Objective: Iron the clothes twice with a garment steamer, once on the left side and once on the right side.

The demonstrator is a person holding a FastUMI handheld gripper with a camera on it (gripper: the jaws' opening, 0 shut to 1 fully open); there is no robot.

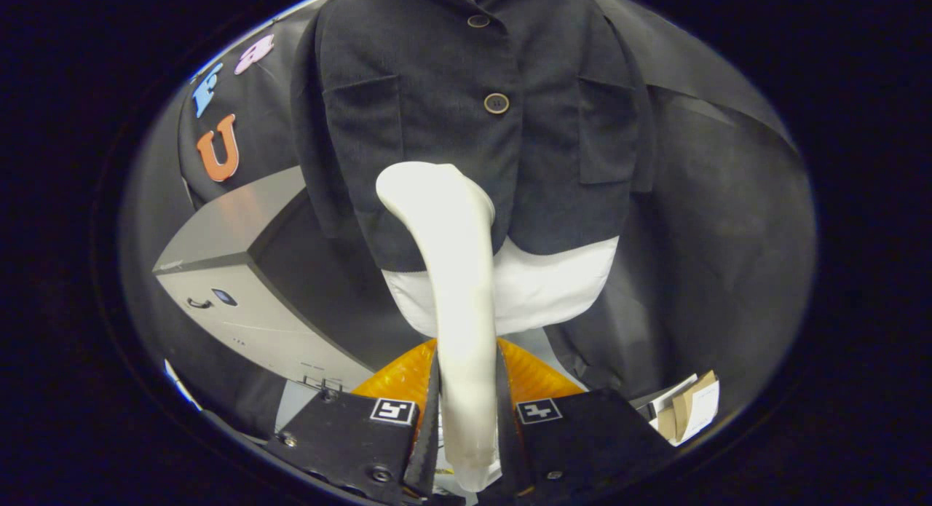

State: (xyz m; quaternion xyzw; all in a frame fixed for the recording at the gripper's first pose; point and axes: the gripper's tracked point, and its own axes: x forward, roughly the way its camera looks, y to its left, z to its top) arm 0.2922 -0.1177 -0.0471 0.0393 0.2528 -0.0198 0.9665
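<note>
Fingers (467, 418) clamp the steamer (459, 302) handle from both sides, its head rising ahead of them against the lower left front of the jacket (466, 120). Beyond the fingers sits an orange base (535, 378); a grey box (240, 287) stands left.
</note>
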